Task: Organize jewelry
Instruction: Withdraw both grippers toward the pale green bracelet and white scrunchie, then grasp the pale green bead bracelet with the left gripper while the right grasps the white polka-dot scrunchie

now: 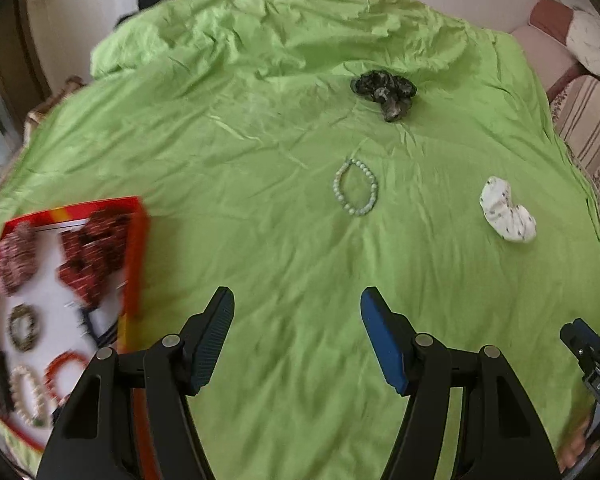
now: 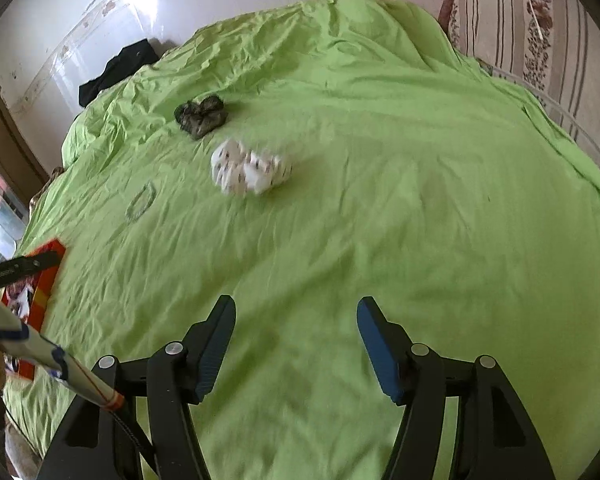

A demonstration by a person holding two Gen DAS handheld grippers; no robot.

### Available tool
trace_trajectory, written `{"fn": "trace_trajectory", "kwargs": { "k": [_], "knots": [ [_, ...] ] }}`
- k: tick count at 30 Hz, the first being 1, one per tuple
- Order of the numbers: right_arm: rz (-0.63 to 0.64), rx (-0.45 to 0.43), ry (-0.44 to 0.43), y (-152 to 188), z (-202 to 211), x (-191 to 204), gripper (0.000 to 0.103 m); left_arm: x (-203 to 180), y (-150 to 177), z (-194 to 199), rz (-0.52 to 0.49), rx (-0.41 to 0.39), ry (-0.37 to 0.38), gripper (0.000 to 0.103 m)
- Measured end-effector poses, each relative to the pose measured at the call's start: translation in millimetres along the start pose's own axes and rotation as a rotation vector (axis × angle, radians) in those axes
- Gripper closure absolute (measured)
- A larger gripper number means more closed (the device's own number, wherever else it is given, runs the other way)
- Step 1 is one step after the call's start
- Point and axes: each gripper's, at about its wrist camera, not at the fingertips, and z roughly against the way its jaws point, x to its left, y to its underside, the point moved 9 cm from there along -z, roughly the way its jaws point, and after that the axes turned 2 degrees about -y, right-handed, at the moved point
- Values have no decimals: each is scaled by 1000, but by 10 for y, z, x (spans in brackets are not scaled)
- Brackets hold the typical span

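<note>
Left wrist view, left to right. A red-rimmed tray [image 1: 134,248] lies at the near left of the green bed sheet [image 1: 260,160] and already holds several pieces: two dark red beaded bundles, a dark ring-shaped bracelet, a cream bead bracelet and an orange one. In the middle of the sheet lies a pale green bead bracelet [image 1: 355,187], well apart from the tray; beyond it sits a dark scrunchie [image 1: 384,92], and to the right a white scrunchie [image 1: 508,210]. The left hand-held gripper [image 1: 296,336] hangs over bare sheet with its jaws spread and nothing between them. The right hand-held gripper [image 2: 296,344] is likewise spread and empty. Judged from this layout, the sorting is partly done: three loose items remain outside the tray, the bead bracelet lying nearest the left jaws.
</note>
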Motion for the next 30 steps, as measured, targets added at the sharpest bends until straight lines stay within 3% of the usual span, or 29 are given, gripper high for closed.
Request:
{"fn": "trace_trajectory", "kwargs": {
  "k": [2, 5, 10, 16, 24, 25, 26, 27, 28, 30],
  "knots": [
    [-5, -11, -6, -110, -48, -18, 34, -67, -118, -174, 11, 20, 31, 53],
    [-12, -29, -29, -336, -171, -2, 24, -130, -333, -460, 59, 41, 71, 56],
    [-6, -39, -35, -637, -476, 53, 22, -218, -614, -875, 114, 65, 137, 59],
    [2, -16, -35, -842, -901, 134, 22, -348, -796, -1226, 78, 59, 130, 59],
    [37, 5, -39, -847, -1147, 243, 23, -451, -804, -1271, -11, -14, 64, 57],
    [51, 11, -35, -828, -1165, 260, 26, -458, -795, -1268, -19, -14, 50, 59],
    [62, 17, -32, -811, -1177, 274, 47, -462, -782, -1250, -23, -15, 31, 72],
    [81, 40, -34, -782, -1208, 300, 80, -468, -770, -1230, -25, -14, 24, 93],
    [83, 53, -37, -764, -1214, 311, 87, -487, -753, -1196, -28, -4, 33, 97],
    [76, 35, -49, -771, -1134, 319, 89, -522, -709, -1105, 1, 9, 85, 98]
  ]
}}
